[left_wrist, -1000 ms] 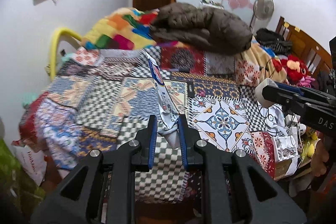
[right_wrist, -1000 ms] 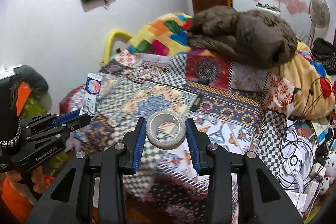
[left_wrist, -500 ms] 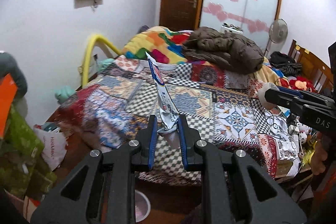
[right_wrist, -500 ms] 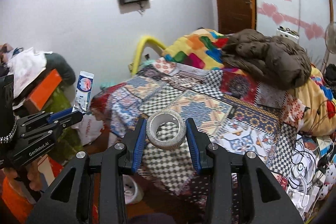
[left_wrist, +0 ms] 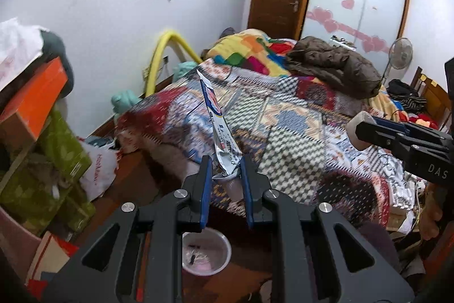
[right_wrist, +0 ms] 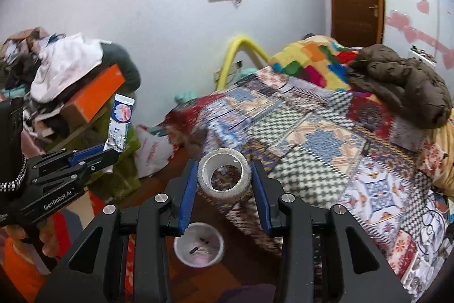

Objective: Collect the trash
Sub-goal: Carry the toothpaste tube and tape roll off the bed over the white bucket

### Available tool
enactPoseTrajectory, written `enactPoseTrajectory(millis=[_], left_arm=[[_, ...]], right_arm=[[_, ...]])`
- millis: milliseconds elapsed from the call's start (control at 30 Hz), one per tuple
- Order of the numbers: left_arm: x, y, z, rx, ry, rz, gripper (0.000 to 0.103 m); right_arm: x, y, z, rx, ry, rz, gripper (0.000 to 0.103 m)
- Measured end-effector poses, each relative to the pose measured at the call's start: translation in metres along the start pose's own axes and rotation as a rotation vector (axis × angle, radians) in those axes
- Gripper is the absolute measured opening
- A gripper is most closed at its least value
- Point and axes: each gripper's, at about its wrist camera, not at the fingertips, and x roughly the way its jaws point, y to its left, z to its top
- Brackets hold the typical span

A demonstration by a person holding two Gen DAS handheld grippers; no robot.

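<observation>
White bin (right_wrist: 198, 248) on floor just below both tongs, so I carry trash over it. Right tongs (right_wrist: 224, 180) pinch tape roll (right_wrist: 224, 178); left tongs (left_wrist: 225, 178) pinch crumpled packet (left_wrist: 220, 132) upright. Bed (left_wrist: 298, 132) beyond.

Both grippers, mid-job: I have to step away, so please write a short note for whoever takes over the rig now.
Left gripper: jaws shut on a squeezed tube, standing upright.
Right gripper: jaws shut on a tape roll.
Both items hang above the floor at the foot of the bed.
A small white bin stands on the floor just below both grippers, with a few scraps inside.
Done: both pieces picked up.
Left: drop each into the bin, probably.
</observation>
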Motion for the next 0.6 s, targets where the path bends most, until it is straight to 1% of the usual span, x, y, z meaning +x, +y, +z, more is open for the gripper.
enactPoseTrajectory(millis=[133, 333, 467, 600], left_arm=[[0.009, 0.021, -0.023, -0.037, 0.053, 0.015, 0.019], [0.033, 0.049, -0.059, -0.091, 0.150, 0.037, 0.019], [0.054, 0.061, -0.080, -0.118, 0.225, 0.036, 0.019], [0.078, 0.070, -0.100, -0.139, 0.304, 0.030, 0.019]], right_arm=[[0.021, 0.027, -0.010, -0.032, 0.048, 0.031, 0.035], [0.061, 0.059, -0.028, -0.086, 0.148, 0.053, 0.035], [0.098, 0.071, -0.046, -0.095, 0.245, 0.082, 0.035], [0.132, 0.076, -0.063, -0.102, 0.340, 0.083, 0.035]])
